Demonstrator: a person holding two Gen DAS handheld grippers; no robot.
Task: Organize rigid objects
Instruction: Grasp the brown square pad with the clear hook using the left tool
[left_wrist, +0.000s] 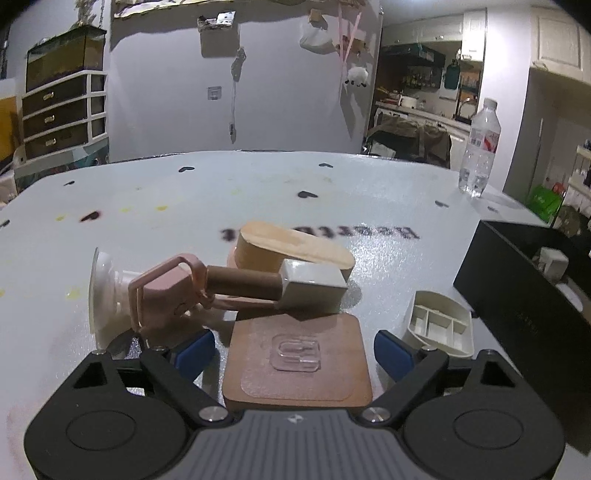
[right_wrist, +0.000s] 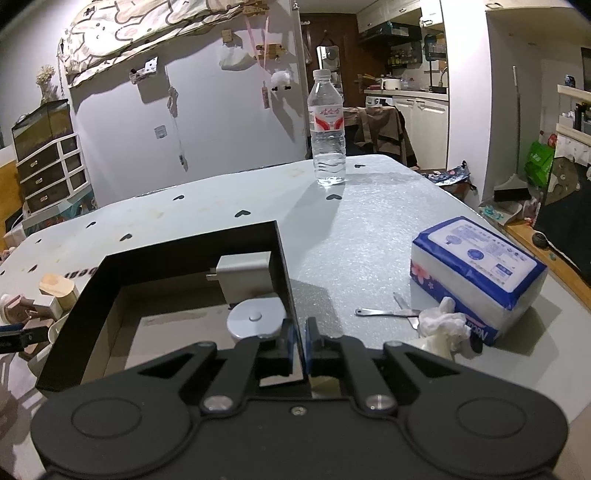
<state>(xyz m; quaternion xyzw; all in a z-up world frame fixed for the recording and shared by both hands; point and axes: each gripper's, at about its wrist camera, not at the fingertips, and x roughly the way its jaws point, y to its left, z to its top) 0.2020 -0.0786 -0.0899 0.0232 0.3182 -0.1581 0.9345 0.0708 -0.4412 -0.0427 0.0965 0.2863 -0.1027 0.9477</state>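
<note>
The square brown wooden coaster (left_wrist: 299, 363) with a clear plastic hook stuck on top lies flat on the pale sparkly table (left_wrist: 147, 221), right between the two blue pads of my left gripper (left_wrist: 293, 354). My left fingers (left_wrist: 195, 352) are spread wide, one on each side of the coaster, and I cannot see them pressing on it, so I am holding nothing there. Just behind the coaster is a little pile: a pink plastic clip thing with a brown handle (left_wrist: 177, 291), a white suction cup (left_wrist: 105, 291) on its left, a small grey block (left_wrist: 312, 286), and a rounded light wooden piece (left_wrist: 291, 251). A white plastic tray with little sections (left_wrist: 439, 325) sits to the right, near the black box (right_wrist: 177, 266). My right gripper (right_wrist: 301, 341) is closed tight on the thin right wall of that black box. Inside the box I see a grey plug charger (right_wrist: 245, 278) and a round white disc (right_wrist: 255, 319). A clear water bottle (right_wrist: 327, 129) stands far back on the table. A blue and white tissue pack (right_wrist: 476, 277) lies to the right, with metal tweezers (right_wrist: 388, 312) beside it.
</note>
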